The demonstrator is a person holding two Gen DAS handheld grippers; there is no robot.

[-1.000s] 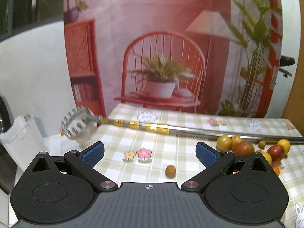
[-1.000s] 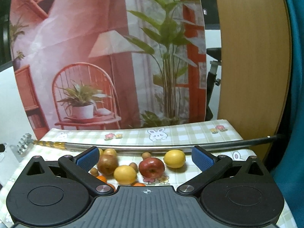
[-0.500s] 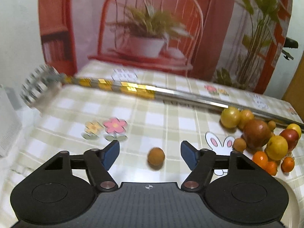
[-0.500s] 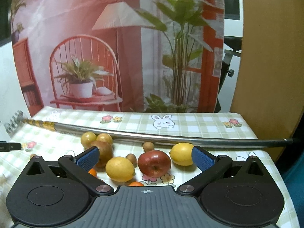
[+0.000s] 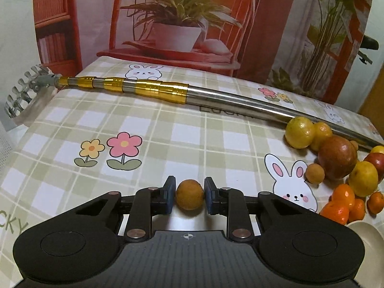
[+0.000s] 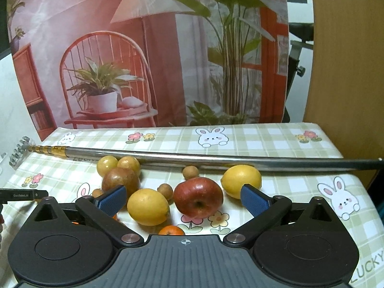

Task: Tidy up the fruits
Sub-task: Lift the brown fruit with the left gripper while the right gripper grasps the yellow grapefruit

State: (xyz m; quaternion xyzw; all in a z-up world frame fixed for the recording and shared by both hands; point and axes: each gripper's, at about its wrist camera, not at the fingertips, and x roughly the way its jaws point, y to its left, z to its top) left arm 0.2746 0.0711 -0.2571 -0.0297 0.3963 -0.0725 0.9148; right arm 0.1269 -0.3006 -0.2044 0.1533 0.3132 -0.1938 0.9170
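- Warm, fairly dim indoor light is falling from above, casting soft shadows under the fruit.
- A bright glare streak is running along the long silver metal pole (image 5: 252, 106).
- Fisheye curving is bending both frames' edges, and the corners are darkening.

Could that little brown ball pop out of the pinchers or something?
It might. The left gripper has just been closing onto the small round longan with only its flat pads, so it could squirt out and roll across the tablecloth. The open right gripper could nudge the apple or the lemon.
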